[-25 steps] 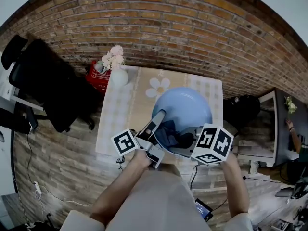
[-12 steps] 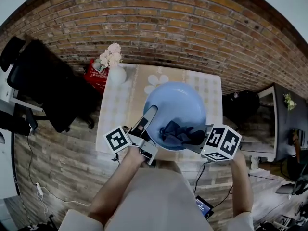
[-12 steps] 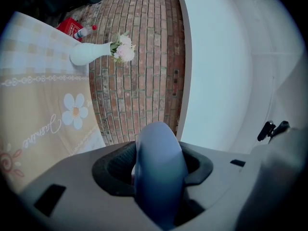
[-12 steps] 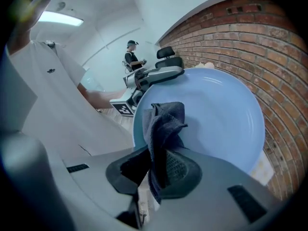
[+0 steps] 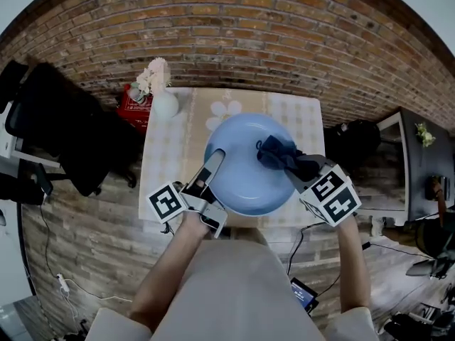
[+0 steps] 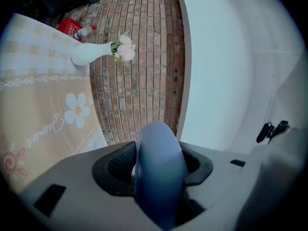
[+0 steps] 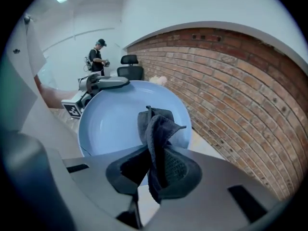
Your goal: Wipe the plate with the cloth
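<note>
Fingers [image 6: 72, 186] of my left gripper [image 5: 216, 156] clamp the rim of the round pale-blue plate [image 5: 245, 172] to steady it; my right gripper [image 5: 298, 168] pinches the dark crumpled cloth [image 5: 276, 151] for wiping just ahead.

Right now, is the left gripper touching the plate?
Touching. The left gripper view shows the plate's blue rim pinched between the jaws of the left gripper.
</note>
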Tool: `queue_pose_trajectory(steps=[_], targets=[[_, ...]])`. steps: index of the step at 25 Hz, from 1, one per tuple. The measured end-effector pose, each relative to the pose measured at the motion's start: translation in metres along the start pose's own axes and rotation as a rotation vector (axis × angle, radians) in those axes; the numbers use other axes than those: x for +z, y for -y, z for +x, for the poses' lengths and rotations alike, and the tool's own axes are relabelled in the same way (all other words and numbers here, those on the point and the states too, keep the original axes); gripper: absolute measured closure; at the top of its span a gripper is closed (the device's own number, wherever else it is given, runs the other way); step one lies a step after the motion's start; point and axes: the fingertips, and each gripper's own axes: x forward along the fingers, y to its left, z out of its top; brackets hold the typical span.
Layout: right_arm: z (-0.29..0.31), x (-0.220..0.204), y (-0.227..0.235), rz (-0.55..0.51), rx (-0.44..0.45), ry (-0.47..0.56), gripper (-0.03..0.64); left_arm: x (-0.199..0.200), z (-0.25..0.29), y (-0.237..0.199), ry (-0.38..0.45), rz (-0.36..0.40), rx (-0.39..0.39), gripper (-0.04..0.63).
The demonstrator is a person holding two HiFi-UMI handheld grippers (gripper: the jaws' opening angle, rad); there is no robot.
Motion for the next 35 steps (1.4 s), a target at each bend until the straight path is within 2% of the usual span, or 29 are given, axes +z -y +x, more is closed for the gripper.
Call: queue_pose_trajectory(steps=[2,6,11,18,24,28,35], targets=[[-0.007,0.006,0.015,0.048,-0.068,0.074,0.540,0.003,0.000,-0.003,0.003,0.010,0.012,0.376],[-0.021,0.004,0.043,0.218,-0.214,0.226,0.540,0.006,0.000,0.000,0.010,0.015,-0.008,0.376],[-0.042,-0.024,0.060,0.341,-0.356,0.288,0.540,0.002,-0.007,0.001,0.020,-0.004,-0.023,0.376],[-0.061,-0.022,0.055,0.409,-0.425,0.498,0.540,0.005,-0.011,0.008,0.038,0.002,-0.037,0.376],[-0.060,-0.012,0.043,0.488,-0.436,0.640,0.540,0.011,-0.015,0.007,0.056,-0.012,-0.030,0.376],[-0.061,-0.022,0.035,0.516,-0.479,0.689,0.540,0.010,-0.024,0.003,0.068,-0.017,-0.030,0.376],[-0.062,-0.031,0.033,0.548,-0.526,0.703,0.540,0.023,-0.031,0.003,0.096,-0.023,-0.028,0.376]])
